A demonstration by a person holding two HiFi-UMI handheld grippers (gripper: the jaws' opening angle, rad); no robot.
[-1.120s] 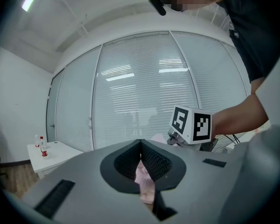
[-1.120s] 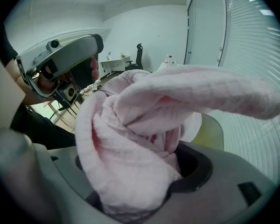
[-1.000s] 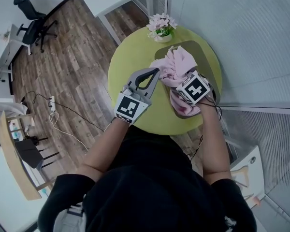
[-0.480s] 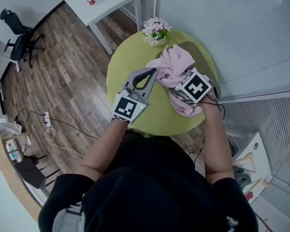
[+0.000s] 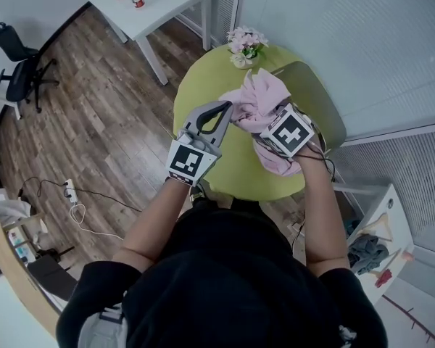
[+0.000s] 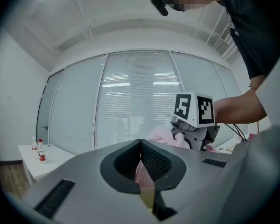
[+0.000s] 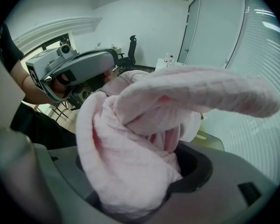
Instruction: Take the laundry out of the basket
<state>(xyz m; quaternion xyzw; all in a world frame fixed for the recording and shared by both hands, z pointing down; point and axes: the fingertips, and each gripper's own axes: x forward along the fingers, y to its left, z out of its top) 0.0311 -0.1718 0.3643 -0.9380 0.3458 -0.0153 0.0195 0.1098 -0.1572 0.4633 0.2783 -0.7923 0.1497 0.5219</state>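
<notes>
Because the pink laundry (image 7: 130,139) bulges thickly out of the right gripper (image 5: 270,122), its jaws are almost buried in that gripper's own view. They are clamped on a fat twisted wad of the cloth. From the head view, both hands are hidden behind the marker cubes. A grey curved shape (image 5: 320,107) just beside the cloth, on the round green table (image 5: 228,171), cannot be made out as the basket or anything else.

The left gripper (image 5: 227,109) has its jaws closed together at the tips, which touch the near edge of the cloth. Whether a fold is nipped there cannot be told.

Both forearms reach forward from the body, the left (image 5: 156,216) angled inward and the right (image 5: 315,209) nearly straight. The grippers converge on the bundle, which is held up over the table's far right part.
</notes>
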